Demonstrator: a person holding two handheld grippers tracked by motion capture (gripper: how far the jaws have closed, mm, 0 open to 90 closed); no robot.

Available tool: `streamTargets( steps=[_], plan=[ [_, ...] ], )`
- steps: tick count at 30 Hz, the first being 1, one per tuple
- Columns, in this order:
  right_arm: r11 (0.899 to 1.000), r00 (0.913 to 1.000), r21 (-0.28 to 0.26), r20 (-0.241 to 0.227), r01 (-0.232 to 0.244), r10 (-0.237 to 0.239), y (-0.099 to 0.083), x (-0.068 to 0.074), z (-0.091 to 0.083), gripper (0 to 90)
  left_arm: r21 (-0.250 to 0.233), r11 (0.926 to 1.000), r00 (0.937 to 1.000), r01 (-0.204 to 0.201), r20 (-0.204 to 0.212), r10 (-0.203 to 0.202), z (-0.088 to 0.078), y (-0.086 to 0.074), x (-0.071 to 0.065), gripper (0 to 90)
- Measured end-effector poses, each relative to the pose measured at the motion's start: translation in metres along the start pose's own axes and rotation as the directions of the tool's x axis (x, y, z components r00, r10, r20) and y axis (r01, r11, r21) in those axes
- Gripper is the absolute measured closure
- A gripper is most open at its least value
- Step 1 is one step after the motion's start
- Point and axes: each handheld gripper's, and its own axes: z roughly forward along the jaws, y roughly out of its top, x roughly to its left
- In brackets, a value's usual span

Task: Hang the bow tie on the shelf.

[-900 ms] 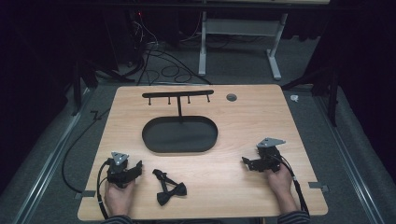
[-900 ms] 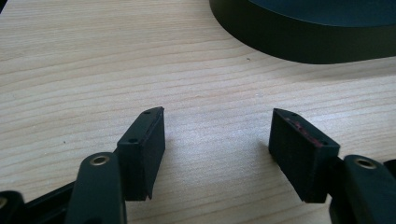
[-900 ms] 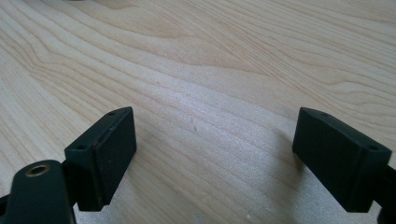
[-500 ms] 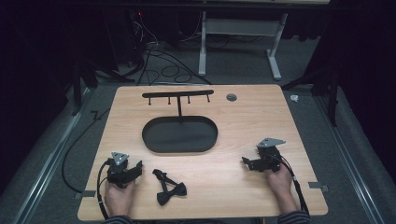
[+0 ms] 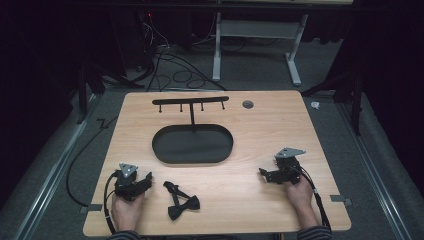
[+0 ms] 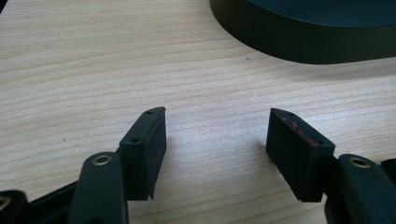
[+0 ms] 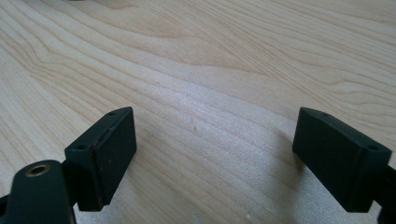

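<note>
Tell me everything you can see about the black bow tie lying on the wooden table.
The black bow tie looks like dark fabric with a slight sheen: a two-lobed bow toward the table's near edge and a narrow strap running up and left from it, loosely bunched at its far end. It lies flat on the light wooden table, between the two hands and nearer the left gripper, in front of the black oval tray. Nothing but the tabletop touches it; the left gripper sits apart from it, open.
</note>
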Motion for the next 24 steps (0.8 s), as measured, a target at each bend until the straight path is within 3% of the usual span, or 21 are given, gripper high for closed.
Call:
streamTargets(
  steps=[16, 24],
  plan=[
    [1.000, 1.0000, 0.000, 0.000, 0.000, 0.000, 0.000, 0.000, 0.000, 14.3, 0.010, 0.9999, 1.0000, 0.003, -0.004, -0.003, -0.001, 0.001, -0.003, 41.3],
    [1.000, 1.0000, 0.000, 0.000, -0.001, 0.001, 0.000, 0.000, 0.000, 14.3, 0.013, 0.9999, 0.9992, 0.012, 0.038, -0.012, -0.011, 0.000, -0.009, 40.4]
  ],
)
